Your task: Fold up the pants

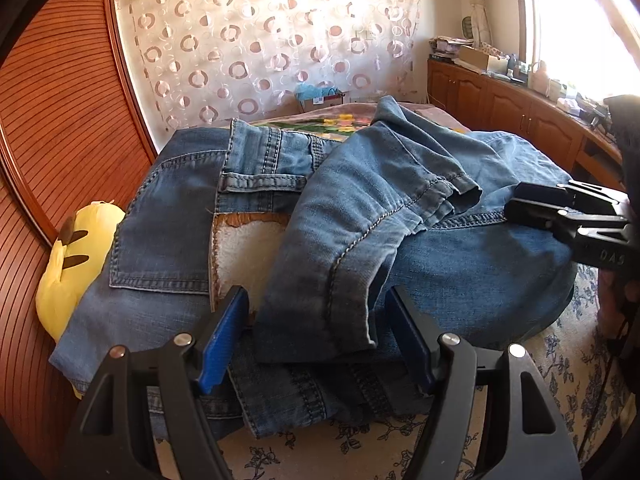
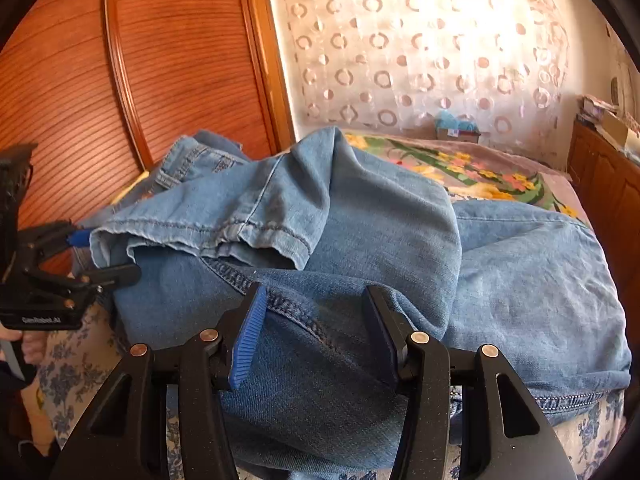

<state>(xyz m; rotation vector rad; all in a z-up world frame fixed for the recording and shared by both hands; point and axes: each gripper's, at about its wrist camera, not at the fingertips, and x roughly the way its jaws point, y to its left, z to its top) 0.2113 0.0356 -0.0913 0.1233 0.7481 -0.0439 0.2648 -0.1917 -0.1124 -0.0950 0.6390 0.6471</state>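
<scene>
Loosely heaped jeans (image 1: 360, 216) between open claws.

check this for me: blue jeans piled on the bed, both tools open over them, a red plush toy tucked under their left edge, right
Not quite: the plush toy is yellow, not red, as the left wrist view shows. The rest holds: jeans piled on the bed, left tool and right tool open over them.

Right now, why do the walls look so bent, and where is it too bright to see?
Left wrist view: fisheye lens bows the wooden door; the window is blown out white. Right wrist view: same bending; glare washes out the curtain. The jeans stay sharp in both.
</scene>
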